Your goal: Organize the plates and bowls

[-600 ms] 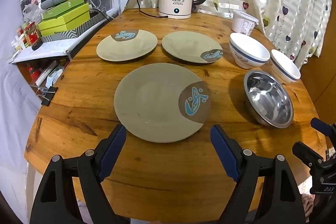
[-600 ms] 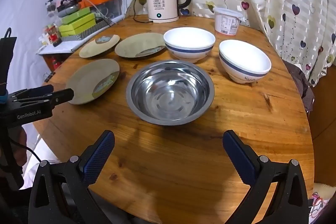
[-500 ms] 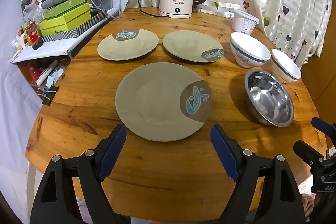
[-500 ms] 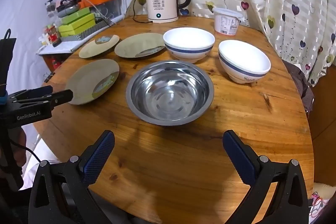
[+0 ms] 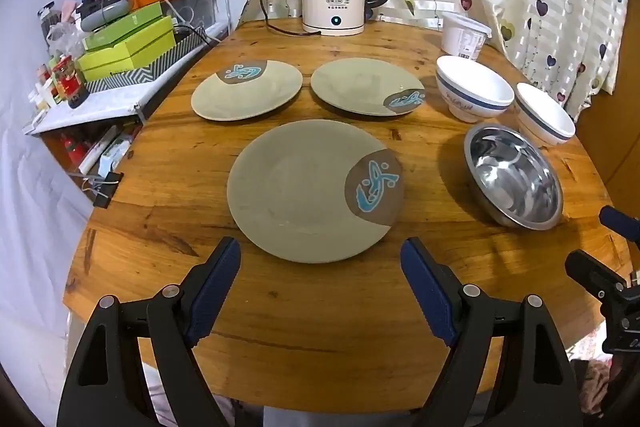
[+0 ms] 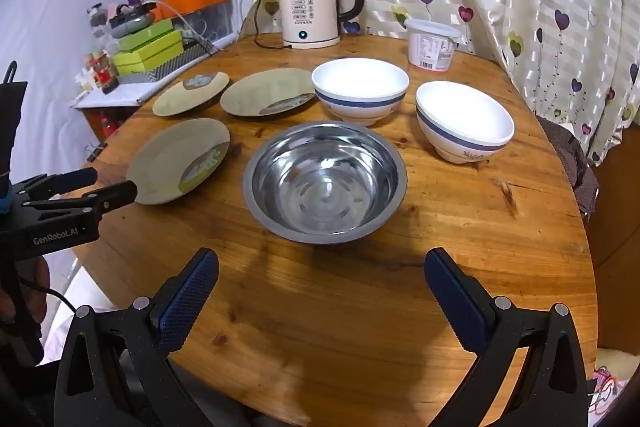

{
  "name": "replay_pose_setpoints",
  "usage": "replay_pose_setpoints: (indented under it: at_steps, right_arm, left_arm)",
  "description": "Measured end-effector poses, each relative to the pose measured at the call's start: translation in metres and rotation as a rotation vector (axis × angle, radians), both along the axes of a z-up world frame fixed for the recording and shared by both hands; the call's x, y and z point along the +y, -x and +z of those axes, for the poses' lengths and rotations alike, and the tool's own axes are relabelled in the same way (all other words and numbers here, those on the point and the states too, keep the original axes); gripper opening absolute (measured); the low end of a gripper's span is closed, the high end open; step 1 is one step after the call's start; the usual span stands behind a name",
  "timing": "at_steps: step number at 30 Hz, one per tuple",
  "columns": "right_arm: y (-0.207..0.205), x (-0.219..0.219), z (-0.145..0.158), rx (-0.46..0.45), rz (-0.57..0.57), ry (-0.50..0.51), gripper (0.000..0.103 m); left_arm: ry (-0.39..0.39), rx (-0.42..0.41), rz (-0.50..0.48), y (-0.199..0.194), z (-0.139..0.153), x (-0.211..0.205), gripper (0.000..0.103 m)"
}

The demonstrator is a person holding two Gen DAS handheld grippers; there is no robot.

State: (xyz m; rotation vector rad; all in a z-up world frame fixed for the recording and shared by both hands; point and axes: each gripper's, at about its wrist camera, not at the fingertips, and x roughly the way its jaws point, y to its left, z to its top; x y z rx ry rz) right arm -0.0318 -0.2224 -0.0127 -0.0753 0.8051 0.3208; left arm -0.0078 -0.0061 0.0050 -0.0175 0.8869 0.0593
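**Plates and bowls laid out, both tongs wide and empty**

The left gripper (image 5: 320,263) hangs with its jaws spread apart and nothing between them, just short of the near plate (image 5: 304,191). Beyond it lie the far-left plate (image 5: 248,91) and the far-right plate (image 5: 364,87). The right gripper (image 6: 320,275) also stands wide and empty, just short of the steel bowl (image 6: 324,183); past that sit a white bowl (image 6: 360,87) and, to its right, a second white bowl (image 6: 464,123). At the back, the kettle (image 6: 308,11) reads "55". The left tool's body shows "GenRobot.AI". A white tub (image 6: 432,45) carries a label too small to read.
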Motion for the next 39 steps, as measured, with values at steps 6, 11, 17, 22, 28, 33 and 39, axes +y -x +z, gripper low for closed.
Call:
replay_pose_setpoints:
  at_steps: [6,11,17,22,28,33,39]
  right_arm:
    - [0.003,0.003,0.0,-0.006,0.003,-0.008,0.103]
    - [0.005,0.003,0.001,-0.013,0.005,-0.014,0.103]
    - [0.01,0.002,0.004,-0.024,0.011,-0.03,0.103]
    - [0.012,0.002,0.007,-0.036,0.017,-0.036,0.103]
    - [0.011,0.003,0.007,-0.04,0.022,-0.04,0.103]
    - [0.009,0.004,0.008,-0.034,0.027,-0.042,0.103]
    - [0.004,0.008,0.005,-0.008,0.042,-0.035,0.103]
  left_arm:
    - [0.001,-0.003,0.0,0.002,0.002,0.0,0.083]
    - [0.011,-0.007,-0.005,0.006,0.003,0.0,0.083]
    - [0.015,-0.013,-0.01,0.011,0.006,-0.002,0.083]
    - [0.014,-0.019,-0.004,0.013,0.008,-0.004,0.083]
    - [0.021,-0.013,0.002,0.01,0.006,-0.002,0.083]
    - [0.034,-0.001,0.003,0.005,0.001,-0.001,0.083]
    - [0.031,0.013,-0.011,0.003,-0.004,-0.005,0.083]
